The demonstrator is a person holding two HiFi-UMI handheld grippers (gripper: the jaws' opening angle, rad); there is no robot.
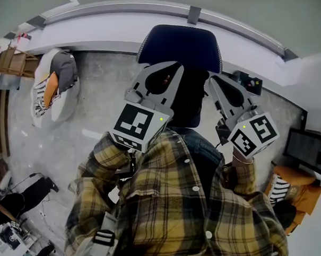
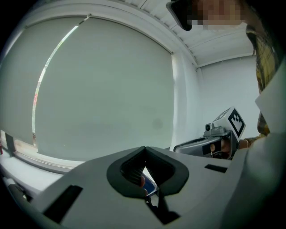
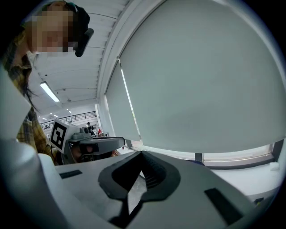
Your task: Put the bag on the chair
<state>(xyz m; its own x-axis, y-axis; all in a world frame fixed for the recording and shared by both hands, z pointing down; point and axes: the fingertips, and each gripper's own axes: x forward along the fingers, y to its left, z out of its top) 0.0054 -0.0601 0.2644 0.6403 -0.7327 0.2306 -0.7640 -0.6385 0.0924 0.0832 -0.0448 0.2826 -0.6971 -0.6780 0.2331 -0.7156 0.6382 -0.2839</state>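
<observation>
Looking down in the head view, I hold the left gripper (image 1: pixel 174 72) and the right gripper (image 1: pixel 215 82) up before my chest, both aimed at twelve o'clock toward the blue chair (image 1: pixel 178 44). Between them lies what I take for the bag (image 1: pixel 188 105), a dark bulk just under the chair's back. Whether it rests on the seat or hangs from me I cannot tell, so I judge the placing close to done but not proven. A grey strap (image 1: pixel 104 237) with a buckle shows at seven o'clock on my shirt. The only print is the square markers on the two cubes (image 1: pixel 139 126); no word is readable.

In the left gripper view my fingers (image 2: pixel 129 172) are pressed together. A blue-and-white sliver (image 2: pixel 150 184) shows just below them, too small to name. A pale blind (image 2: pixel 103 89) fills twelve o'clock, with no writing.

In the right gripper view those fingers (image 3: pixel 154 172) are together too, with nothing between them, and grey floor (image 3: pixel 133 194) shows through the gap. No labels here.
</observation>
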